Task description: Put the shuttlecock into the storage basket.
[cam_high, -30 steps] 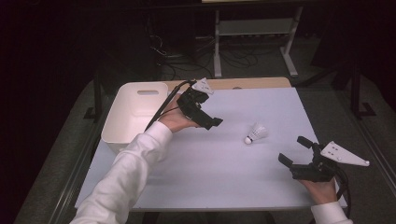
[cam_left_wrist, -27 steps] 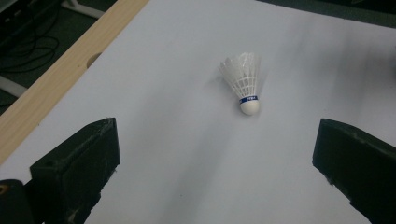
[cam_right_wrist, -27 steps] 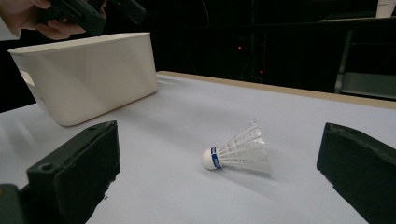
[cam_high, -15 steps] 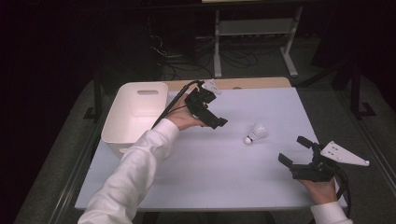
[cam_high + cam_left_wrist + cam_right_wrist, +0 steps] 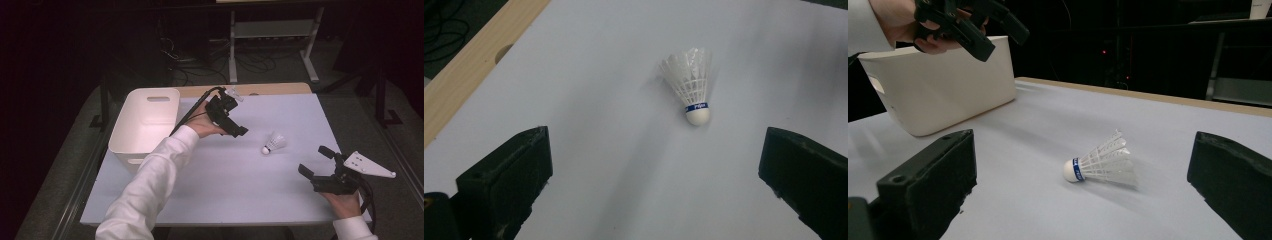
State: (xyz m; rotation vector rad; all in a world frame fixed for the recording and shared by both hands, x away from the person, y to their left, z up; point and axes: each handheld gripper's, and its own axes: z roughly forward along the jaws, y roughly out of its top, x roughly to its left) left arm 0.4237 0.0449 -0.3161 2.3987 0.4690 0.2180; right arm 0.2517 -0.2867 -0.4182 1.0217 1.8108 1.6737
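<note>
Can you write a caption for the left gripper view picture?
Open left gripper looks down at a white shuttlecock lying on the white table.

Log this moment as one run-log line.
left gripper: open, above table | right gripper: open, idle | white feathered shuttlecock: lying free on white table | white plastic bin: left

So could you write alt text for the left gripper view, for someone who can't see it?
A white shuttlecock lies on its side on a pale table, its round cork tip toward the camera. The left gripper has its two black jaws wide apart at the bottom corners, short of the shuttlecock. A wooden strip borders the table.
</note>
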